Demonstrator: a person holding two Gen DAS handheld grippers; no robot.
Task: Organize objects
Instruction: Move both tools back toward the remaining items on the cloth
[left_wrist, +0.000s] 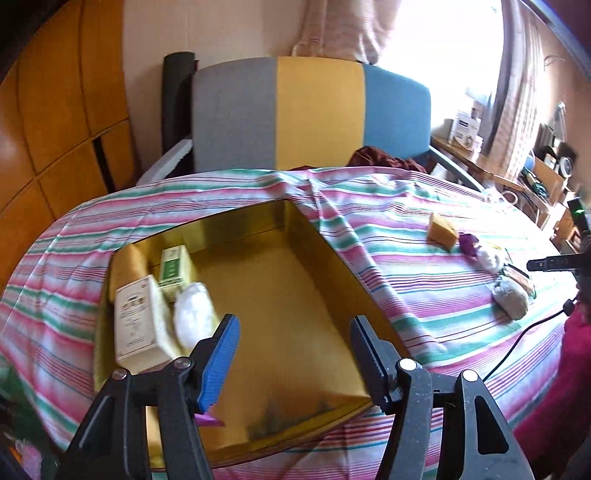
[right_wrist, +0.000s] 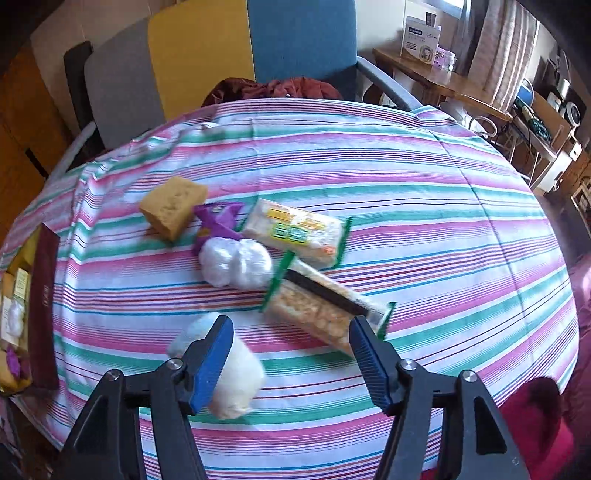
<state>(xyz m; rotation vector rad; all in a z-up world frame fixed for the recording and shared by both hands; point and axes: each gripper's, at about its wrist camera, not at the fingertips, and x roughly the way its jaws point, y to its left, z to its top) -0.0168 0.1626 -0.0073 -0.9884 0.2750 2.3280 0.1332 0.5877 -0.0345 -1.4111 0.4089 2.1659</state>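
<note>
Objects: your right gripper (right_wrist: 291, 350) hangs open and empty over the striped tablecloth (right_wrist: 424, 206). White pouch (right_wrist: 229, 373) sits by its left finger, snack packs (right_wrist: 317, 314) beyond, then cotton bag (right_wrist: 236, 264) and sponge (right_wrist: 171, 206). Your left gripper (left_wrist: 293, 354), open and empty, is over the gold box (left_wrist: 280, 280) holding cartons (left_wrist: 136, 325). Tricolour chair (left_wrist: 314, 110) behind.

White pouch (right_wrist: 225, 373) near table's front edge partly hidden behind right gripper's left finger, blurred, gold box (right_wrist: 14, 295) cut off by pic's left edge, box labels too small to read.
</note>
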